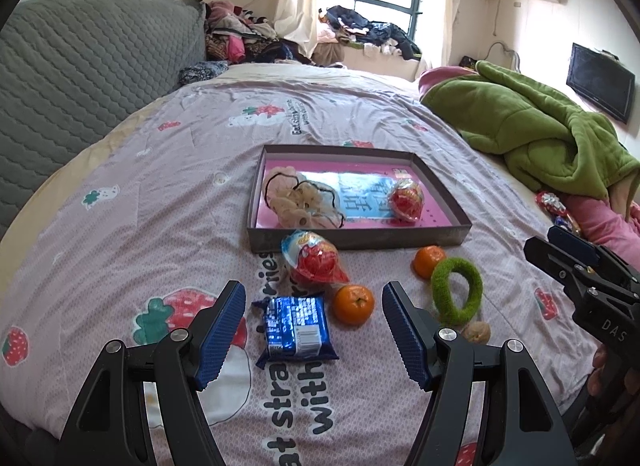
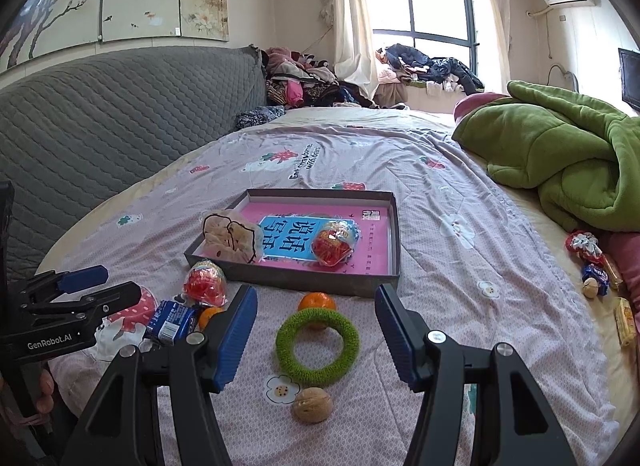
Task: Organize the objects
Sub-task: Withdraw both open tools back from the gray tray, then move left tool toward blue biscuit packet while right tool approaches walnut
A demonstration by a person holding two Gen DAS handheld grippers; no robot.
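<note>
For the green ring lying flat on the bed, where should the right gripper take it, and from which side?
Probably the near arc of the green ring, from above: one finger inside the hole, one outside, pinching the fuzzy band. It lies flat, so a level approach would likely only push it. The far arc sits close against an orange, while the near arc is apart from the walnut. The right gripper is open.

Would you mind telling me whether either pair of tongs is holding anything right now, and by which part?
Nothing is held: the left tongs and right tongs both stand open above the bed.
</note>
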